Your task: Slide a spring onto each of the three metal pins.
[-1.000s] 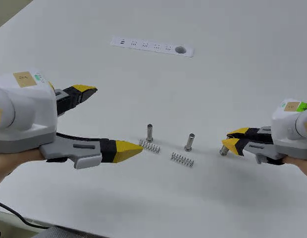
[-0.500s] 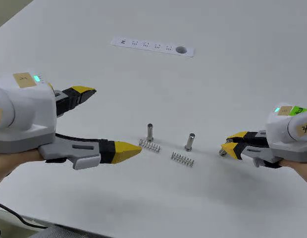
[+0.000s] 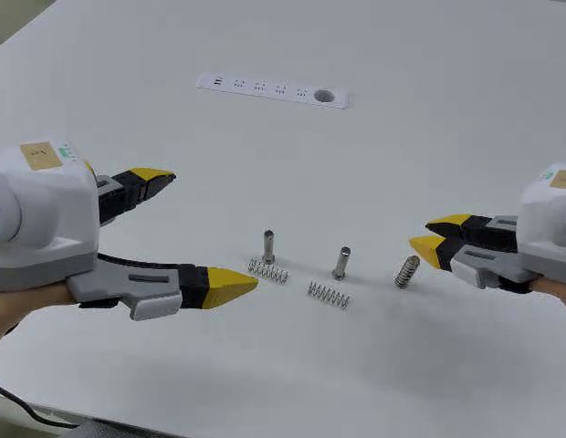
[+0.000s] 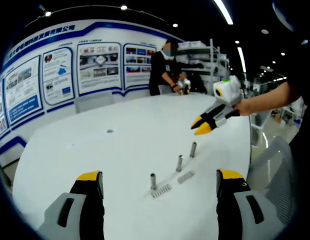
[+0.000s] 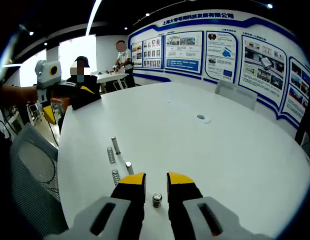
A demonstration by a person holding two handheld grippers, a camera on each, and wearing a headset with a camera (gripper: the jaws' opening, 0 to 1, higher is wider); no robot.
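Note:
Three short metal pins stand in a row on the white table. The left pin (image 3: 268, 245) and the middle pin (image 3: 341, 262) are bare. A spring sits around the right pin (image 3: 407, 271). Two loose springs lie flat: one (image 3: 267, 271) at the left pin's foot, the other (image 3: 328, 295) in front of the middle pin. My right gripper (image 3: 432, 235) is narrowly open, just right of the sprung pin (image 5: 156, 200) and apart from it. My left gripper (image 3: 196, 228) is wide open and holds nothing, left of the row (image 4: 153, 181).
A white power strip (image 3: 269, 88) lies flat at the far side of the table. People stand beyond the table's far edge (image 5: 82, 75). Bare white tabletop (image 3: 283, 182) surrounds the pins.
My right gripper was shut at the right pin with its spring; it has opened and drawn back to the right, leaving the pin standing. The left gripper has barely moved.

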